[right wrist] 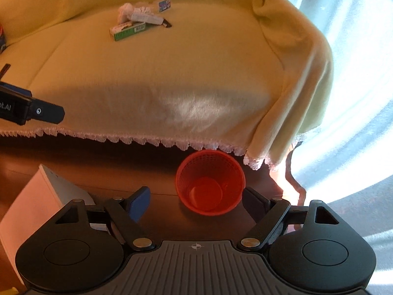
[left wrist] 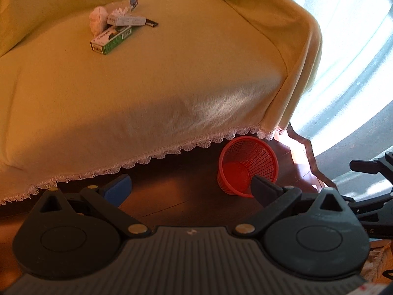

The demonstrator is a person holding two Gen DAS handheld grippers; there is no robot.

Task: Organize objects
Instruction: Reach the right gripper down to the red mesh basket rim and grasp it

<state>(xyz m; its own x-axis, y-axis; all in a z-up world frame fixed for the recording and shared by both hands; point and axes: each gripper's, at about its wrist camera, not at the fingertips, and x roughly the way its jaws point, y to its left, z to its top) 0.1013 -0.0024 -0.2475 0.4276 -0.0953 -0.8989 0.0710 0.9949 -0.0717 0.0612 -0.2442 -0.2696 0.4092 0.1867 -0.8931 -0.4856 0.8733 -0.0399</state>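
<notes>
You are in a home living room: a sofa under a yellow fleece cover with lace trim (left wrist: 172, 78), dark wooden floor (right wrist: 98, 172), pale sunlit curtain (right wrist: 356, 73).

A small heap of things lies far back on the seat of a sofa draped in a yellow cover: a green and white box (left wrist: 111, 40) lying flat at the front, a long white box (left wrist: 126, 21) resting across its far end, a crumpled white tissue (left wrist: 97, 21) at the left, a blue and white packet (left wrist: 133, 2) behind, and a thin dark stick (left wrist: 152, 23) at the right. A red mesh basket (right wrist: 210, 182) stands upright and empty on the dark floor just below the sofa's front edge
</notes>
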